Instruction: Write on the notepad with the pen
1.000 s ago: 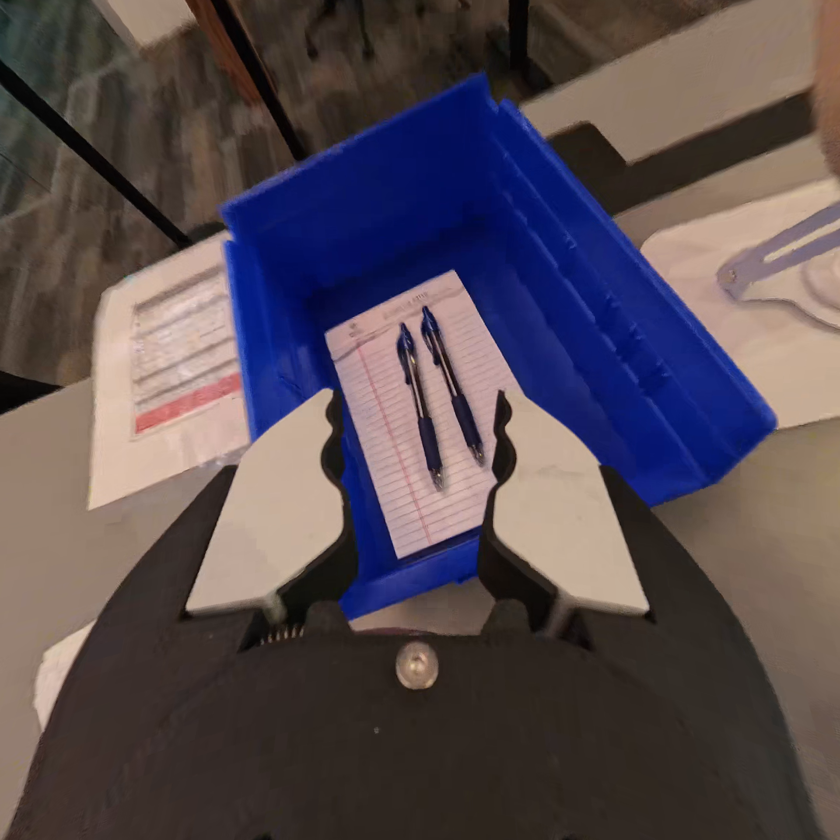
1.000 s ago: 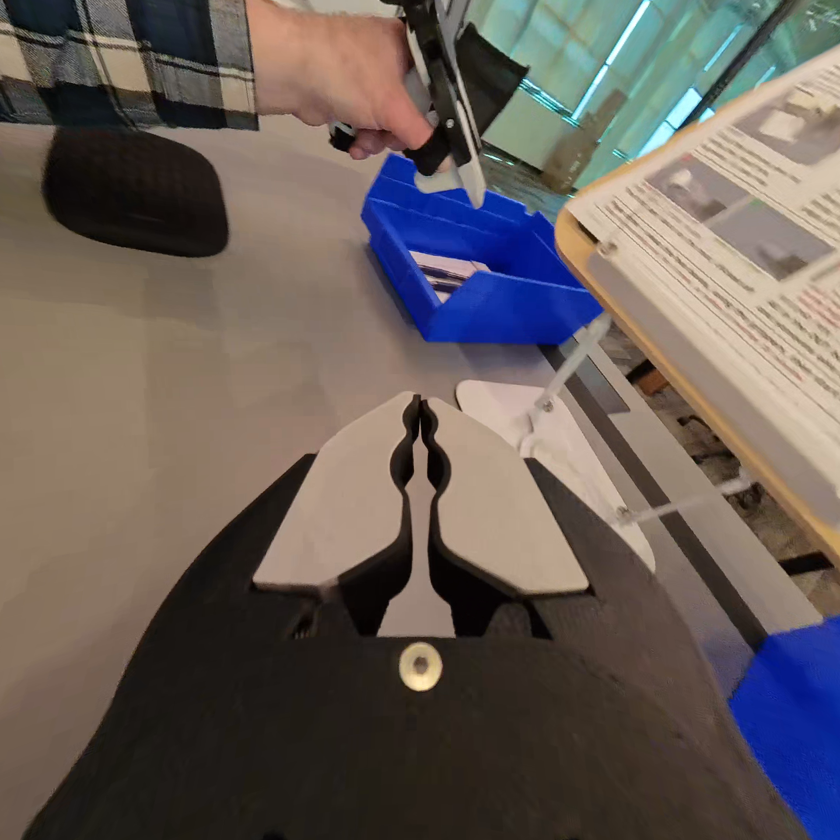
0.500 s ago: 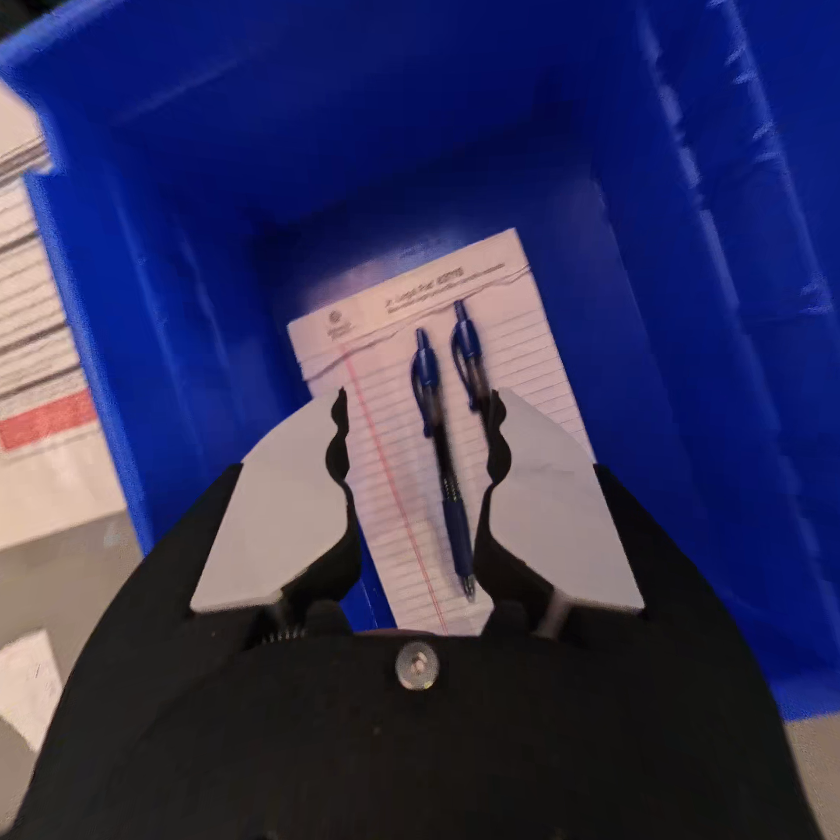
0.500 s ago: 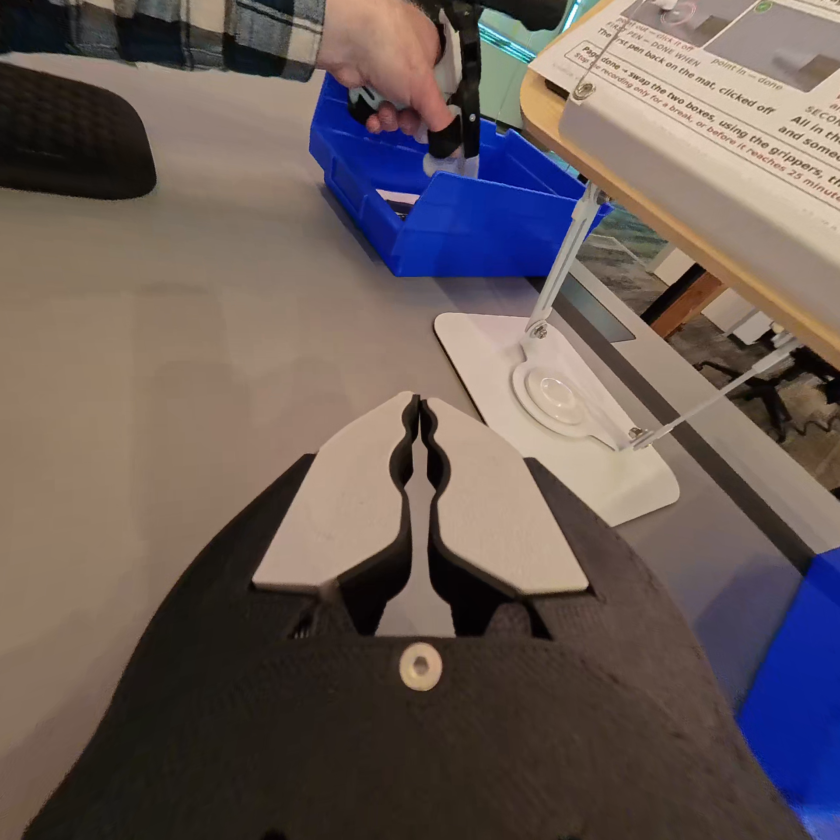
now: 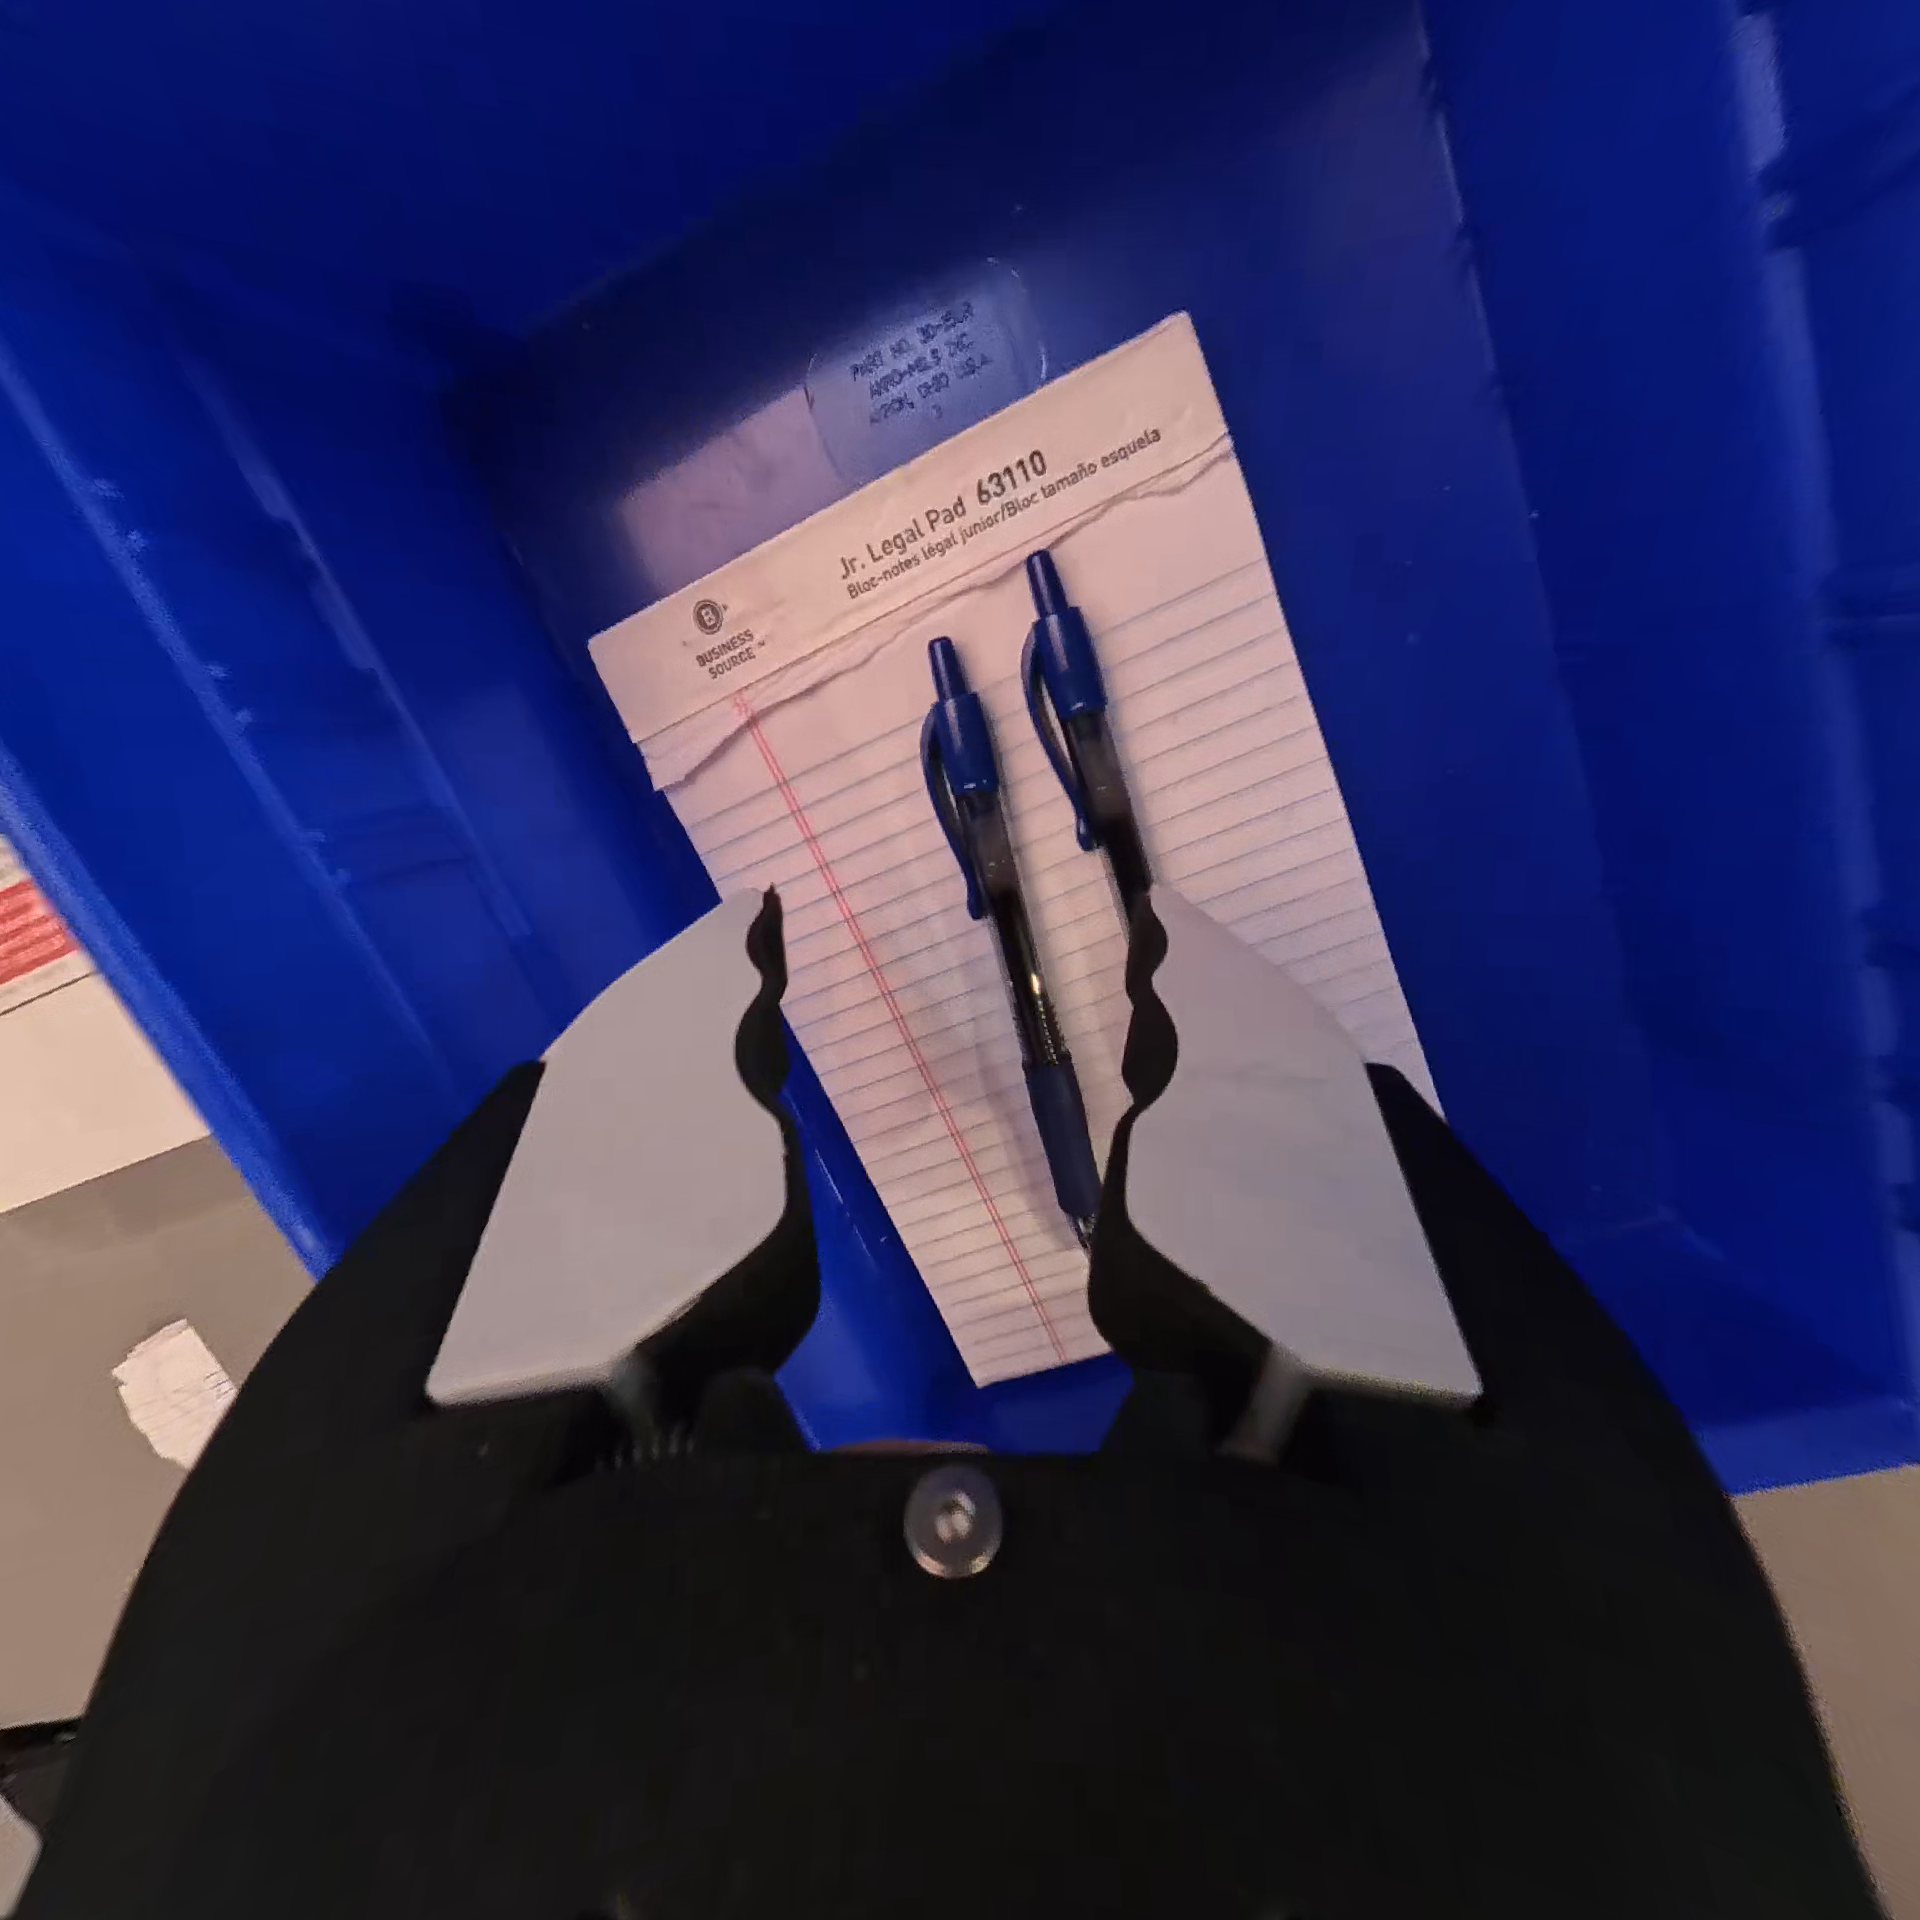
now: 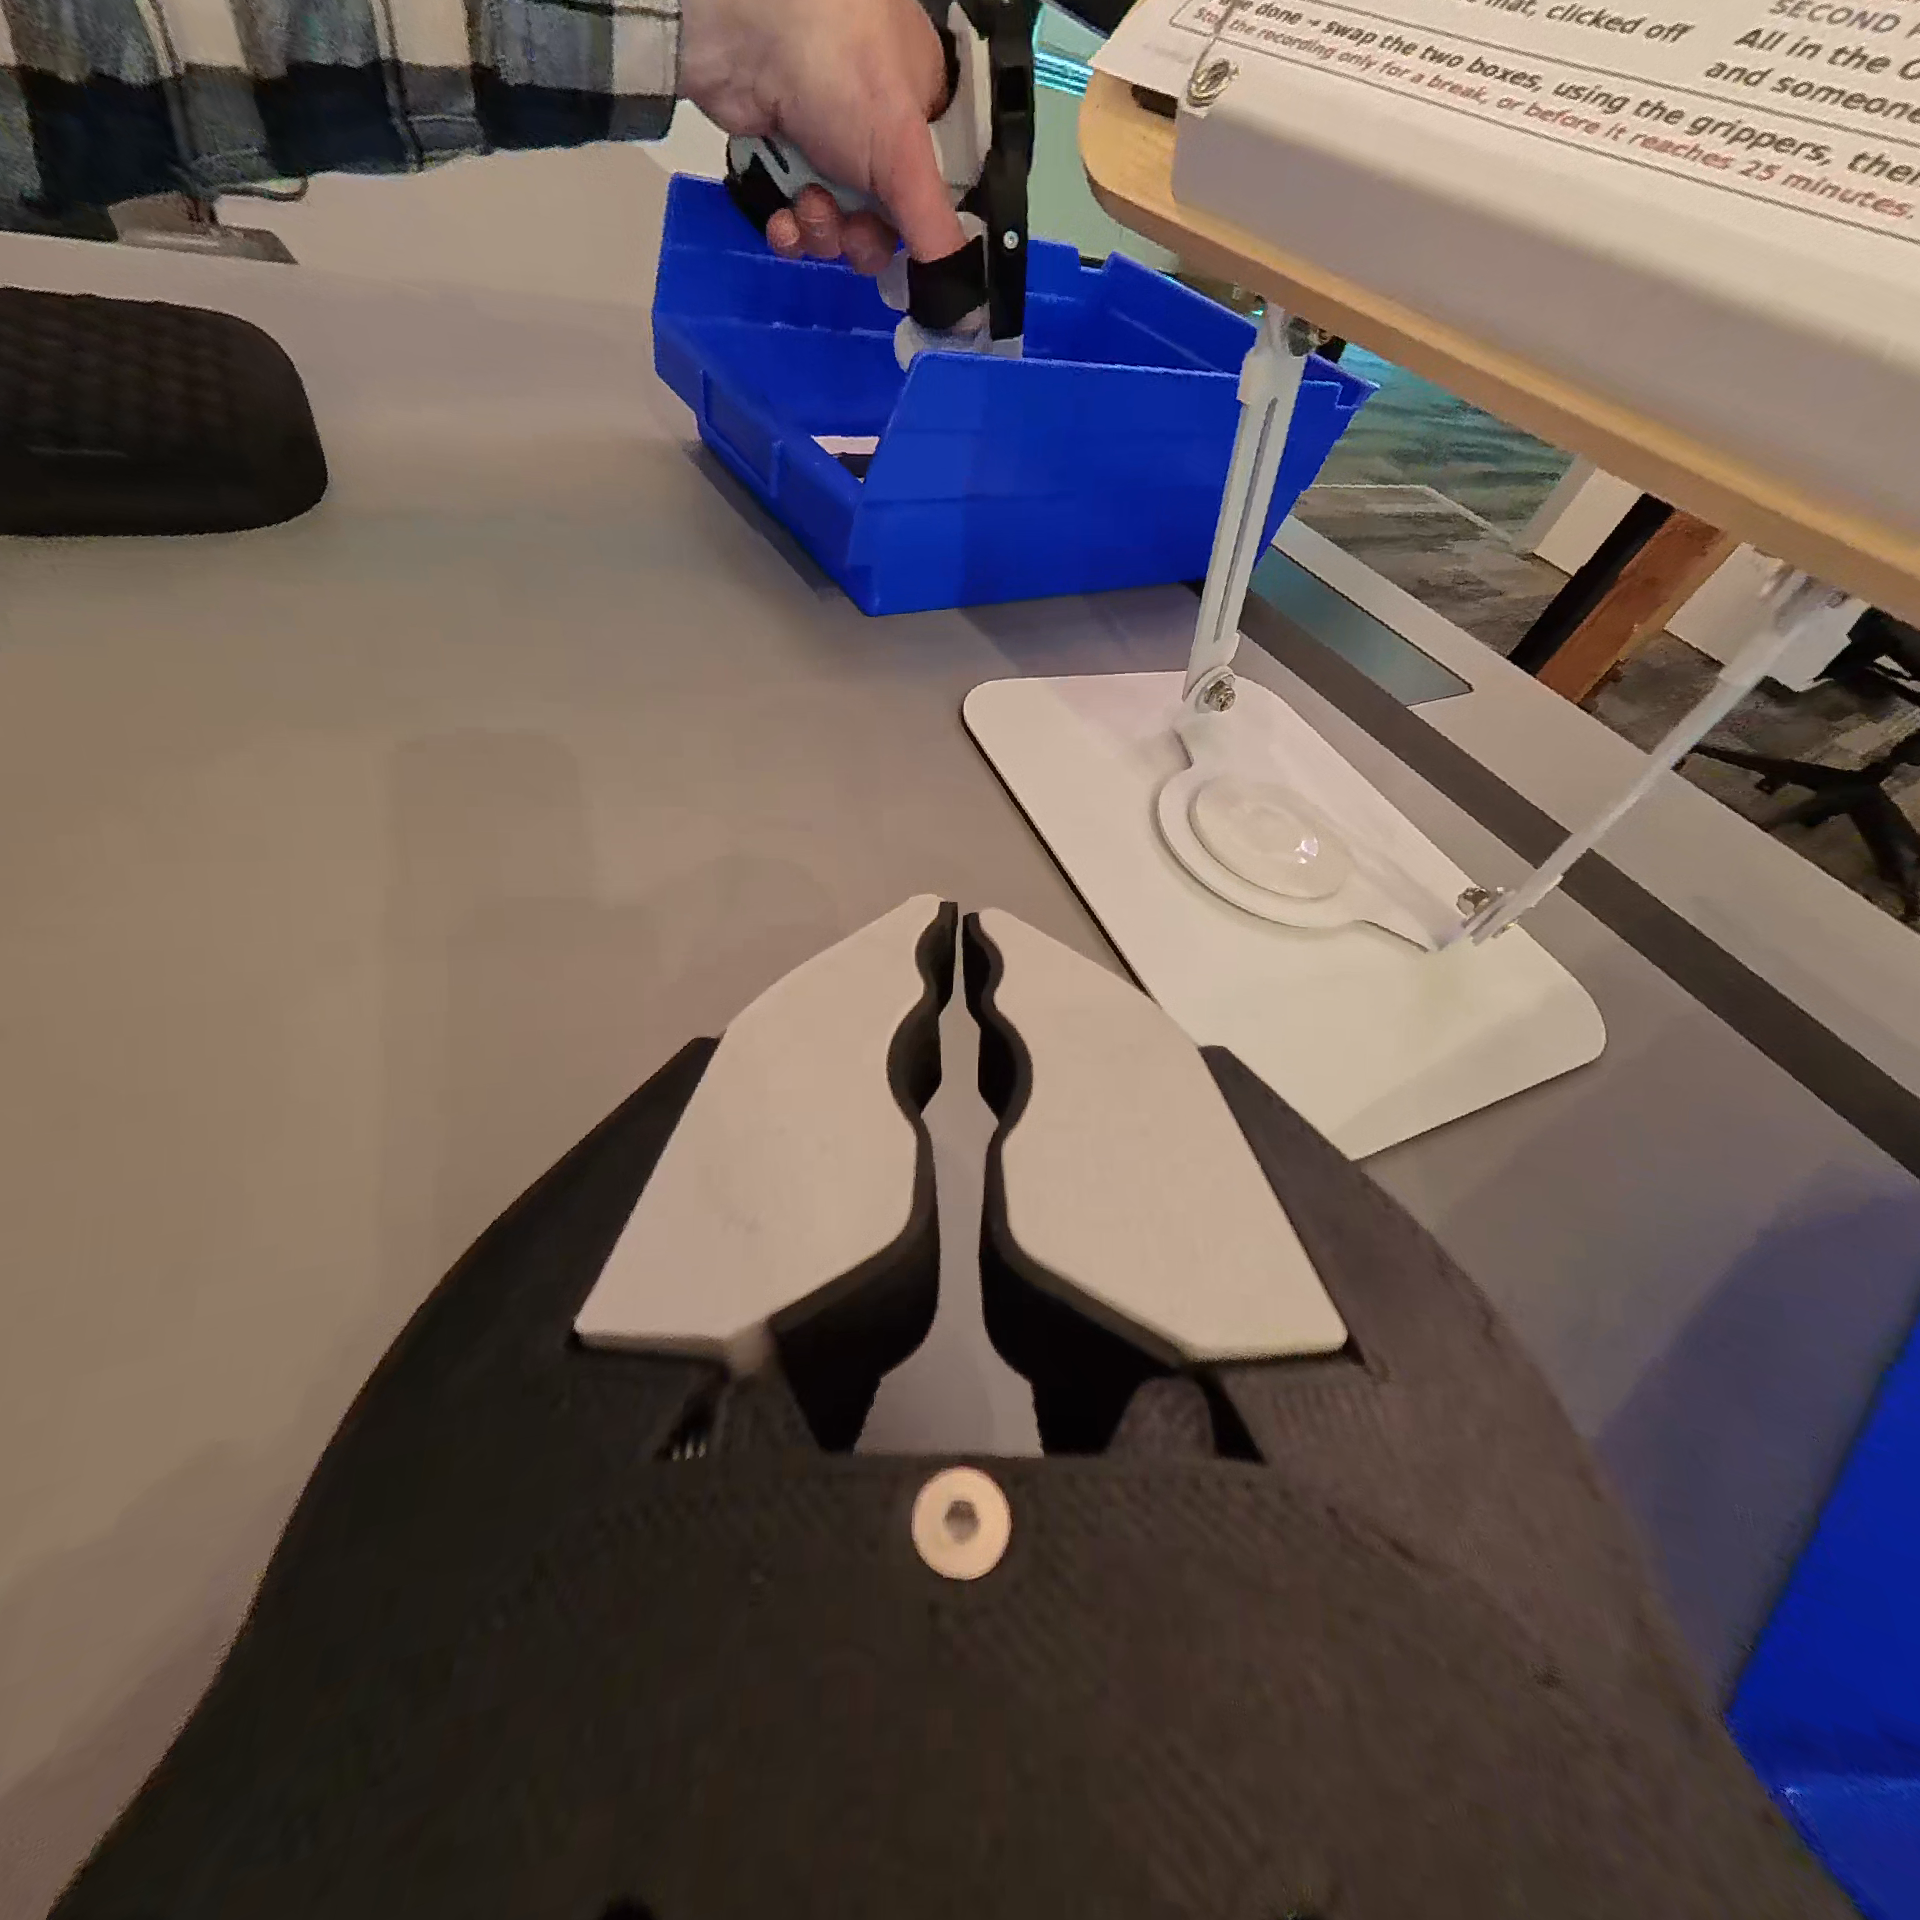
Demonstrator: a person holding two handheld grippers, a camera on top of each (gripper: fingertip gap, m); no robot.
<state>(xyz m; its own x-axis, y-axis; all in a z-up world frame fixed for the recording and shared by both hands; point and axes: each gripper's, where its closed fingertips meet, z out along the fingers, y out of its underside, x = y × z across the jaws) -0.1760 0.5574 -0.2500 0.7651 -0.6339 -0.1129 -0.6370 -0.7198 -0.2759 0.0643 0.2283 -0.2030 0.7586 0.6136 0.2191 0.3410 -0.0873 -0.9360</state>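
Down inside the blue bin (image 5: 312, 520), a pen (image 5: 1013, 935) lying on the notepad (image 5: 1226, 790) is being reached for by the wide-open, empty left jaws (image 5: 951, 914), which likely need lowering and closing, while the right jaws (image 6: 958, 920) are being kept shut over the desk (image 6: 416, 831).

The left gripper (image 5: 951, 914) is pointed downward with its jaws wide apart, and a hand (image 6: 831, 104) holds it. The right gripper (image 6: 958, 920) has its fingertips closed together on nothing.
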